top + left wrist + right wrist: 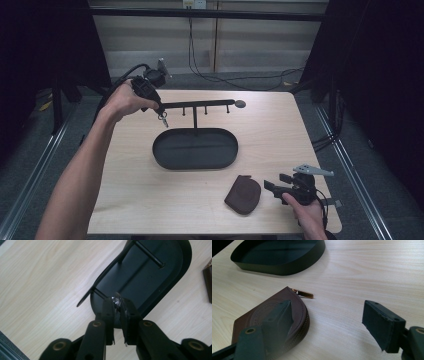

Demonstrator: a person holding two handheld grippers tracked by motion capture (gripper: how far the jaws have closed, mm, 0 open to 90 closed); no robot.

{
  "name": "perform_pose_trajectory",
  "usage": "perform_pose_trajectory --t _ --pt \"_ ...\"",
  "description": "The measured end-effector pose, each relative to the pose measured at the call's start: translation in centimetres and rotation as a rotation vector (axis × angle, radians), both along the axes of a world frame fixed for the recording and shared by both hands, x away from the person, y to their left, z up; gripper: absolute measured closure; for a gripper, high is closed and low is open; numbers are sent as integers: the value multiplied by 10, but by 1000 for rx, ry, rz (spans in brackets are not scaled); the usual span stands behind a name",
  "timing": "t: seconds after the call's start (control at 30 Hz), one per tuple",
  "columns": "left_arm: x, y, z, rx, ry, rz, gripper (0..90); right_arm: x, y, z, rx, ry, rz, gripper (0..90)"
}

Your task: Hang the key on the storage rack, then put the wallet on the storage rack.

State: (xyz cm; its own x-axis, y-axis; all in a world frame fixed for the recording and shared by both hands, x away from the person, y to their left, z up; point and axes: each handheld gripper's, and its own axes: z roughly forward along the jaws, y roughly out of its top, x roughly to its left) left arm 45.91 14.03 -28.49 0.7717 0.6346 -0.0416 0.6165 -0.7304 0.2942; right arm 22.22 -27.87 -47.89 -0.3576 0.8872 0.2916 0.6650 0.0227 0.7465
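A small silvery metal key ring (116,302) is seen between the tips of the left gripper (116,305), in the middle of the left gripper view; the jaws stand close together with a narrow gap, and whether the pads still press on the ring cannot be told. Most of the ring is hidden behind the jaw tips. In the high view it shows as a tiny dangling thing (163,119) under the left gripper (159,111), left of centre in the upper half, too small to be read in detail.

Just beside it, the left end of the black metal hook rack with a horizontal bar on a thin post (200,105) is met by the gripper. The post rises from a black oval metal tray (165,155) in the middle of the frame; in the left gripper view the tray (172,272) is cut off by the top edge.

Towards the lower right of the high view, a brown rounded leather zip pouch (243,194) lies on the light wooden table (130,200). Just right of it the right gripper (272,186) is held with its jaws wide apart and nothing between them. In the right gripper view one jaw covers part of the pouch (259,312), whose zip pull (305,293) lies flat on the wood.
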Motion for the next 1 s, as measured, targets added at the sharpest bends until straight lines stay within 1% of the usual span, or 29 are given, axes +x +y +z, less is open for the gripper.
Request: perform_pose_trajectory --t 0.03,0.07,0.13,0.3,0.33,0.37,0.4,0.43,0.47,0.5,0.57,0.6,0.63,0.7,0.73,0.77,0.83,0.87,0.97,1.0 --pt "-1 2 0 -4 -4 3 795 0 0 0 -1 -1 1 239" --pt "-2 4 0 -10 -11 8 757 0 0 0 -4 0 2 239" --pt "-4 7 -1 -32 -2 13 750 0 0 0 -3 -2 -1 239" --pt "-9 18 0 -97 0 41 715 0 0 0 -2 0 -6 239" --pt "-12 19 1 -113 -19 50 704 0 0 0 -2 2 -6 239" --pt "-14 21 1 -133 -28 50 708 0 0 0 -3 0 -4 239" --pt "-16 21 0 -139 -33 48 707 0 0 0 -2 0 -3 239" --pt "-20 22 0 -133 -38 48 697 0 0 0 -3 0 -1 239" --pt "-20 22 0 -133 -38 48 688 0 0 0 -3 0 -1 239" --pt "-22 23 -1 -141 -47 52 688 0 0 0 -4 -2 0 239" --pt "-28 26 -3 -152 -70 67 651 -1 0 0 -4 -1 -1 239" --pt "-28 26 -3 -152 -70 67 630 -1 0 0 -4 -1 -1 239" --pt "-30 27 -4 -160 -73 76 630 -1 0 0 -4 -1 -2 239" --pt "-35 30 -5 -161 -88 75 595 0 0 0 -3 1 -5 239" --pt "-36 31 -6 -169 -83 75 595 0 0 0 -3 1 -5 239" --pt "-39 33 -8 -166 -90 77 584 0 0 0 -4 -1 -2 239" --pt "-43 36 -10 -182 -89 72 569 0 1 0 -5 0 -3 239" --pt "-47 40 -11 -191 -101 79 544 0 1 0 -7 0 -2 239" --pt "-50 44 -14 -201 -97 90 510 0 1 0 -8 -1 -4 239" --pt "-53 46 -16 -204 -107 93 510 0 1 0 -8 -1 -4 239"
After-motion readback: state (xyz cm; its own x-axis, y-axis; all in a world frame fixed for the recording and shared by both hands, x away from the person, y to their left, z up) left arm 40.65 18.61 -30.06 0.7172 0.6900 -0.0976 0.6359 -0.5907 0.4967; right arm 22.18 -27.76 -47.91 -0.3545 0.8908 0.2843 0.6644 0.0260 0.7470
